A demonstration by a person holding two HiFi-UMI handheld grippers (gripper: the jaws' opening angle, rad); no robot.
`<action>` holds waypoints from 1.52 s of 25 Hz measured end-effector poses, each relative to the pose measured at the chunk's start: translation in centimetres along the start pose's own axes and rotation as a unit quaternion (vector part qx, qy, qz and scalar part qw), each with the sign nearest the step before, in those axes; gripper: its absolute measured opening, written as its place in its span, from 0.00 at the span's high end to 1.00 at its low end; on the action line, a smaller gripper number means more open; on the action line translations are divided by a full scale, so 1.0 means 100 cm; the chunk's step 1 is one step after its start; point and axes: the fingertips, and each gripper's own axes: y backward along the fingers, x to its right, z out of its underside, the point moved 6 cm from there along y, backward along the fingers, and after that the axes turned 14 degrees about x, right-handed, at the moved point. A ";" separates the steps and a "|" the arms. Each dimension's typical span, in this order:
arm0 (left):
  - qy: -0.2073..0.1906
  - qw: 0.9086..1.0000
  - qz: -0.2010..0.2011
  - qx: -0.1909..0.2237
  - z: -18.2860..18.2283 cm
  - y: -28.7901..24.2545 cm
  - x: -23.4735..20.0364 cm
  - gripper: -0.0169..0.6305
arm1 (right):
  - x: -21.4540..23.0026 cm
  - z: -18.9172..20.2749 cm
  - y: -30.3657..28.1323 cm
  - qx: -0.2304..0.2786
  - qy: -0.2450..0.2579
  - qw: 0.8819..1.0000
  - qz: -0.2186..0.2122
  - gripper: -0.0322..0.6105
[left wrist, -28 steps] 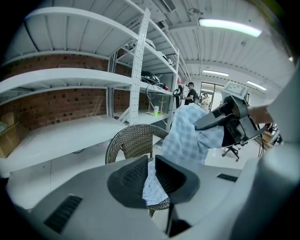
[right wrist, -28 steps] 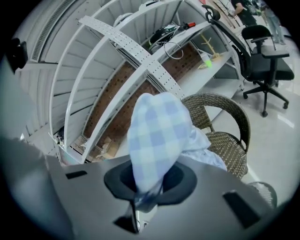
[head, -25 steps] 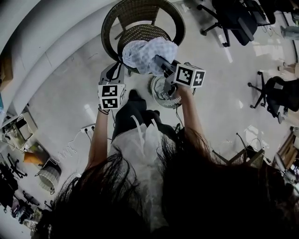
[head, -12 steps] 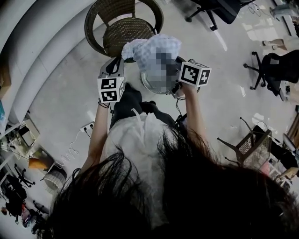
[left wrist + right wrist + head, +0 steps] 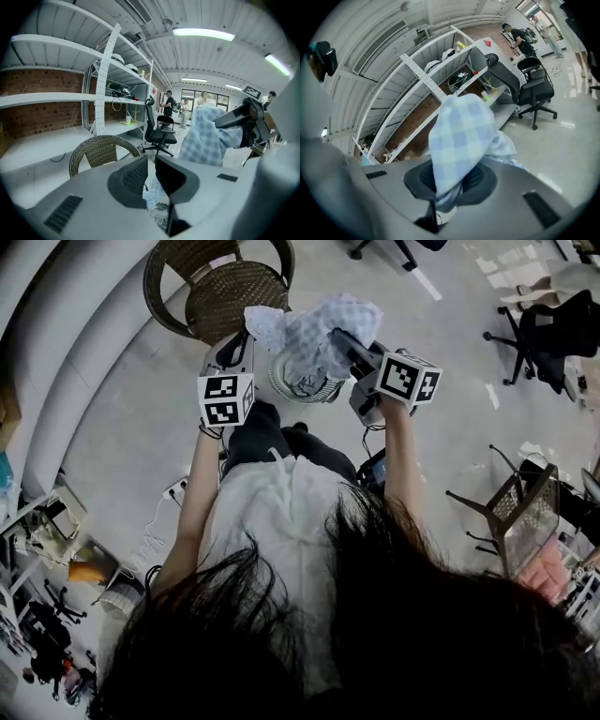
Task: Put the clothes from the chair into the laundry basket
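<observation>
Hanging in the air at the top of the head view, the blue checked garment (image 5: 314, 329) sits clenched in the right tongs (image 5: 330, 336), and the right gripper view confirms it: cloth (image 5: 461, 136) bunched between those jaws and spilling up over them. Directly beneath it on the floor stands the white laundry basket (image 5: 323, 395), its rim peeking out around the fabric. The left tongs (image 5: 242, 337) sit at the garment's nine o'clock, just beside it, their jaws a narrow slit apart and gripping nothing. The wicker chair (image 5: 220, 287) stands at eleven o'clock from the basket, its seat bare of clothes.
</observation>
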 end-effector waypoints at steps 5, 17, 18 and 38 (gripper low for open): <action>-0.003 1.000 0.007 0.000 0.003 0.010 0.033 0.88 | 0.006 -0.004 0.038 0.014 -0.004 1.000 -0.003 0.85; -0.010 1.000 0.017 -0.006 0.012 0.020 0.084 0.88 | 0.031 0.008 0.083 0.002 -0.014 1.000 0.001 0.85; -0.011 1.000 0.018 -0.008 0.012 0.020 0.087 0.88 | 0.035 0.011 0.082 -0.002 -0.016 1.000 0.003 0.85; -0.028 0.995 0.062 -0.073 0.045 -0.008 0.096 0.88 | 0.095 0.095 0.041 -0.103 -0.055 0.992 0.055 0.85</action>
